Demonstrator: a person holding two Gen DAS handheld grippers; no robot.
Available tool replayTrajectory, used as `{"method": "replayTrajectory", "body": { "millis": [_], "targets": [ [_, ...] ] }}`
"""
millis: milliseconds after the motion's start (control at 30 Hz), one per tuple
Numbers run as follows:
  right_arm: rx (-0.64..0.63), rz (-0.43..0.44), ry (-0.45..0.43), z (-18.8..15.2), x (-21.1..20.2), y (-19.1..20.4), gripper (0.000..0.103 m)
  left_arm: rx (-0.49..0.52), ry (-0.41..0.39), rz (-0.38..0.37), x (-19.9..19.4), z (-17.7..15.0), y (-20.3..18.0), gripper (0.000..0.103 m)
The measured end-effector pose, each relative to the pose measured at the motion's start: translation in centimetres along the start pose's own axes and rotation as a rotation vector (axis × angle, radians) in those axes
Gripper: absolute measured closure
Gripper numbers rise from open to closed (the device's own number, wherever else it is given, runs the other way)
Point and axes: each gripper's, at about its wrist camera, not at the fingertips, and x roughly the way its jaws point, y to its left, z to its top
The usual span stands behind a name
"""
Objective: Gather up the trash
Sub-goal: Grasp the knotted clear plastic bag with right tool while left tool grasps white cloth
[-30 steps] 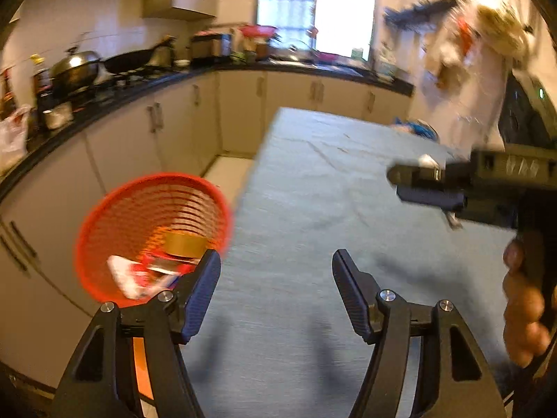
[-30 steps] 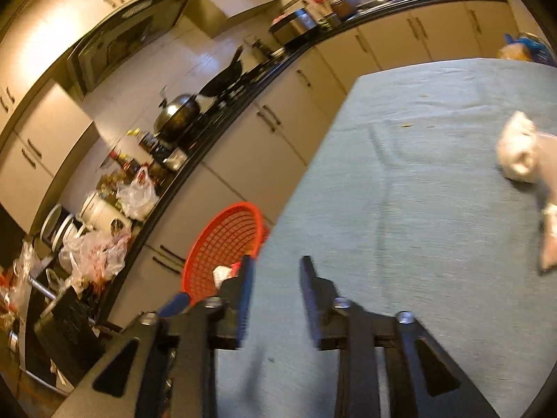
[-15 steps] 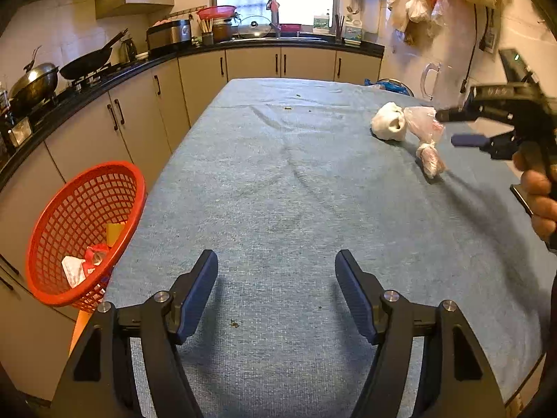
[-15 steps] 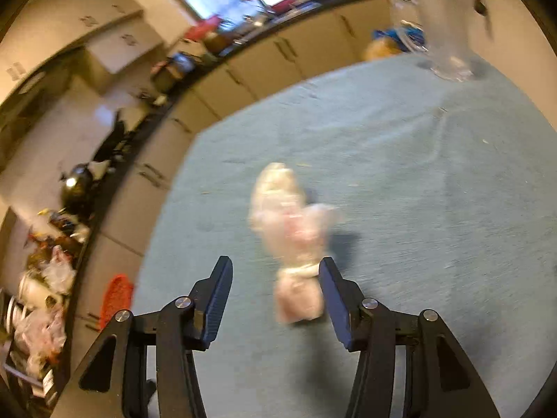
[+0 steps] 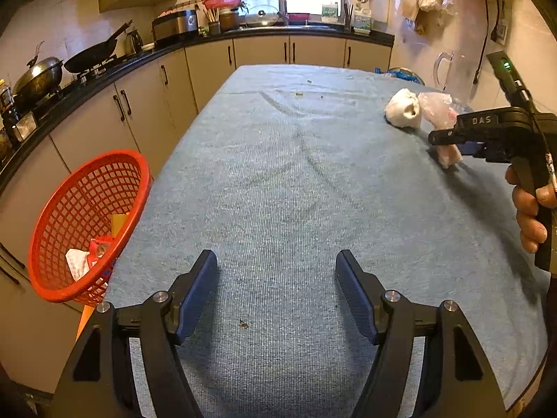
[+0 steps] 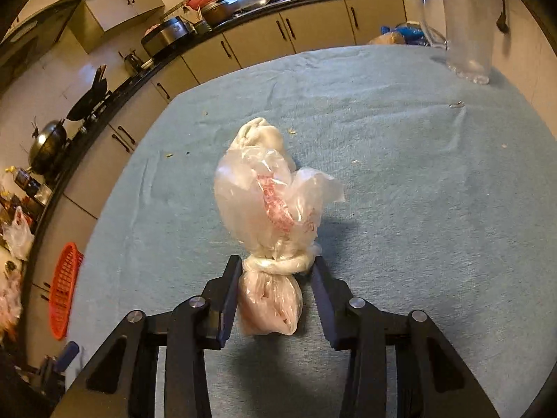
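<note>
Since half a second ago the right gripper (image 6: pixel 276 296) has advanced; its parted fingers now straddle the knotted plastic bag (image 6: pixel 269 244) at the knot, not yet clamped. Bag lies on the blue tabletop (image 5: pixel 278 174), touching a white crumpled wad (image 5: pixel 402 111) behind it. Left gripper (image 5: pixel 276 292) hovers open and empty near the tabletop's near edge. Step in hand: grasping the bag. Next, judged: close on the knot, lift, carry to the red basket (image 5: pixel 87 216) hanging off the tabletop's left edge, already holding wrappers.
</note>
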Motion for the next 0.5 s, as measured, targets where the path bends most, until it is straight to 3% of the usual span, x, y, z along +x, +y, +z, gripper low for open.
{"method": "replayTrajectory", "body": {
  "millis": [300,433,500],
  "targets": [
    [0.062,0.019,-0.148,0.5,-3.5,-1.9,0.062,0.014,0.036,-0.050,0.7,0.7,-1.0,0.033],
    [0.099,0.018,-0.161,0.8,-3.8,-2.8,0.062,0.047,0.062,-0.095,1.3,2.5,-3.4,0.033],
    [0.121,0.026,-0.165,0.9,-4.0,-3.3,0.062,0.074,0.041,-0.081,1.1,4.0,-5.1,0.033]
  ]
}}
